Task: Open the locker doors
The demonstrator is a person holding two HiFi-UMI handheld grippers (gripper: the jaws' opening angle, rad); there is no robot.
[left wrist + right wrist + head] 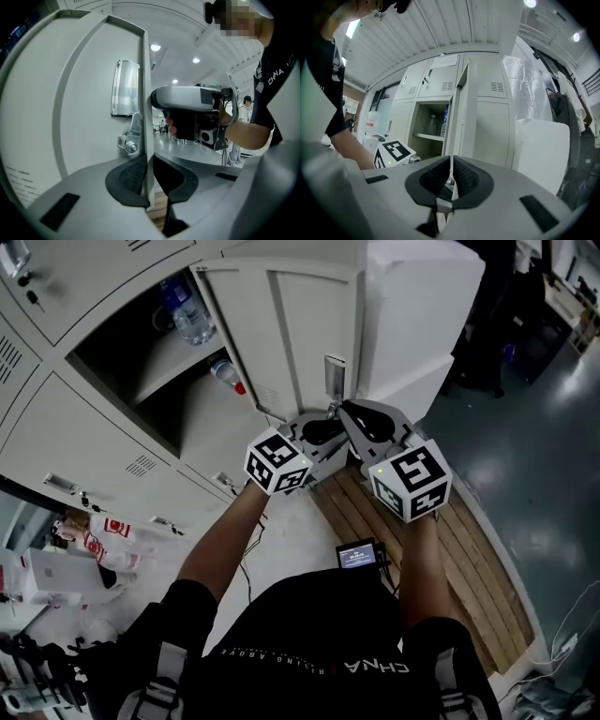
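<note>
Pale lockers (56, 418) fill the left of the head view, beside a strip of wooden planks (459, 568) and a glossy grey floor (544, 456). One locker door (291, 324) stands open, and a water bottle (190, 315) sits on the shelf of its compartment. You hold both grippers side by side at the door's free edge.

Your left gripper (149, 177) is clamped on that edge. One pad lies against the inner face and the other against the outer face, with the thin metal edge running up between them. Just above the pads, on the inner face, sit the latch (131, 141) and a clear plastic pocket (124, 89).

Your right gripper (451, 177) is on the door's outer side, close beside the left one. Its pads are drawn almost together, with only a thin pale sliver between them, in line with the door seen edge-on beyond. Whether they pinch anything cannot be made out.
</note>
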